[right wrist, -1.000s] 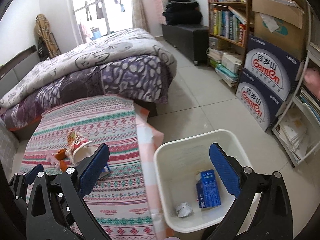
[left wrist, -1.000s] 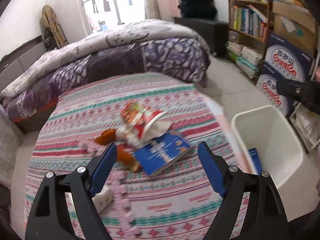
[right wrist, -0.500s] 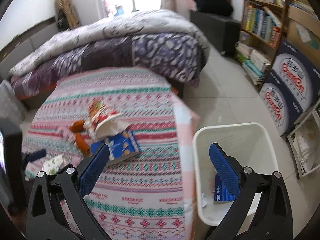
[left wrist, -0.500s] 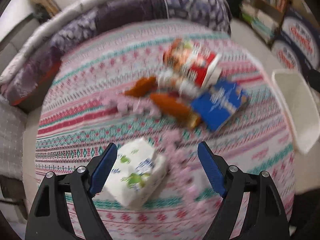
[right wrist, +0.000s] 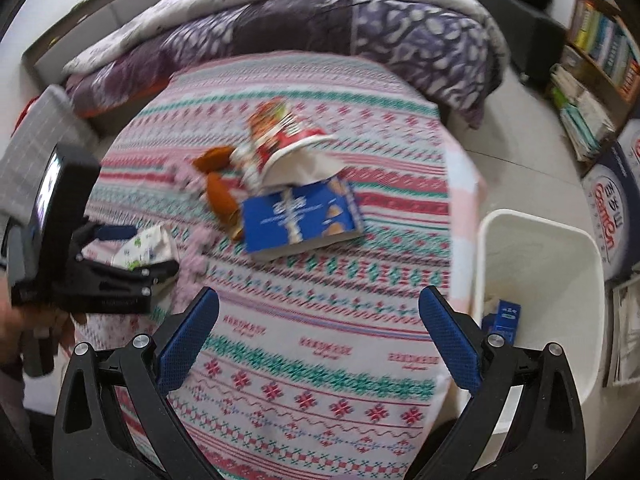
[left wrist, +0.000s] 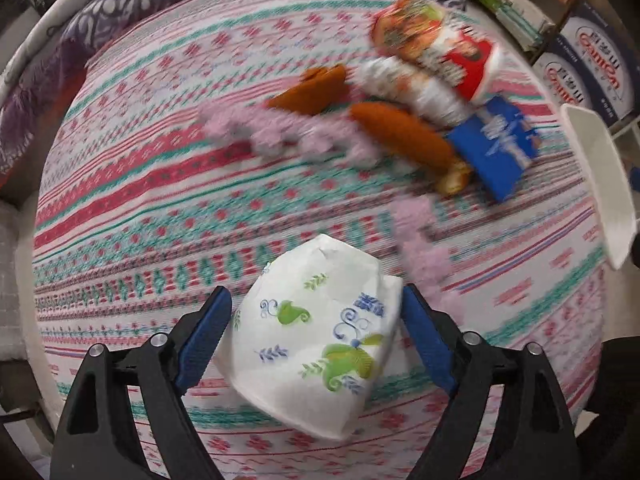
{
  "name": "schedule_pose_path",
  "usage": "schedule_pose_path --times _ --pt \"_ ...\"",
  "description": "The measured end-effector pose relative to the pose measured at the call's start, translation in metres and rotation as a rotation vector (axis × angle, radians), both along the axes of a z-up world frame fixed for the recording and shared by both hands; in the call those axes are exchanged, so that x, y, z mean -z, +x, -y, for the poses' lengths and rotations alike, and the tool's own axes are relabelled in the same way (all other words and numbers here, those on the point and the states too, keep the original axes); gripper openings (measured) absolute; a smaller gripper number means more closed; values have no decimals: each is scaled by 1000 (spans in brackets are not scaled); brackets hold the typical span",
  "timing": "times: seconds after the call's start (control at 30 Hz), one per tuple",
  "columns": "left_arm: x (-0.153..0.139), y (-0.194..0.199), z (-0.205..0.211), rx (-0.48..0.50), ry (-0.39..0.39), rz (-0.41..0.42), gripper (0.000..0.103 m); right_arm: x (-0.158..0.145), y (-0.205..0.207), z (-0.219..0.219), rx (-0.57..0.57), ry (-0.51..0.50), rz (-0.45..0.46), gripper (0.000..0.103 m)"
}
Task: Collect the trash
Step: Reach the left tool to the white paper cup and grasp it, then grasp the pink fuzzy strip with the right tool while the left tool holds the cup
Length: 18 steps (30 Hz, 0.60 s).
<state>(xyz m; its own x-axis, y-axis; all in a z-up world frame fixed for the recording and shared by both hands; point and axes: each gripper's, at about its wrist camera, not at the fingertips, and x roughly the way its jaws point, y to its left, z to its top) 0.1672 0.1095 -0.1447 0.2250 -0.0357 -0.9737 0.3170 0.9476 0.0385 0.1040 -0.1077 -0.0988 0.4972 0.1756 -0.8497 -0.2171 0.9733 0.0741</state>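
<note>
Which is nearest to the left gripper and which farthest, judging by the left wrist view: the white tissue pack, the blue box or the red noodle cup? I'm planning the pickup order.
1. The white tissue pack: between the open jaws of the left gripper.
2. The blue box: farther out, to the right.
3. The red noodle cup: beyond the box, at the far right.

It was a home bedroom. A quilted bed [right wrist: 320, 20] stood beside crowded bookshelves [right wrist: 600, 40]. A patterned blanket [right wrist: 320, 300] lay spread in front.
</note>
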Motion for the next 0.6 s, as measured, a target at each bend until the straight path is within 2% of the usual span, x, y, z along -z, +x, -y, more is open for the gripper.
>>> schedule_pose_path --times 0.03,0.1,0.13,0.33,0.43,0.6 --pt "7 1 -6 -14 47 -3 86 1 0 -2 -8 -5 -2 96" --pt "11 1 -20 -58 -25 -13 84 3 -1 -8 -25 -15 -10 96" --pt "10 2 -26 -76 -39 -12 80 4 -1 -9 -27 -16 -11 96" --pt "1 -5 -51 -131 -59 4 72 13 2 -17 -34 36 -61 96" --pt "-11 -7 -62 -178 -70 44 71 23 2 -35 -60 55 -93 96" --pt "-44 -13 -93 -326 -131 146 72 39 0 -73 -95 23 -91 96"
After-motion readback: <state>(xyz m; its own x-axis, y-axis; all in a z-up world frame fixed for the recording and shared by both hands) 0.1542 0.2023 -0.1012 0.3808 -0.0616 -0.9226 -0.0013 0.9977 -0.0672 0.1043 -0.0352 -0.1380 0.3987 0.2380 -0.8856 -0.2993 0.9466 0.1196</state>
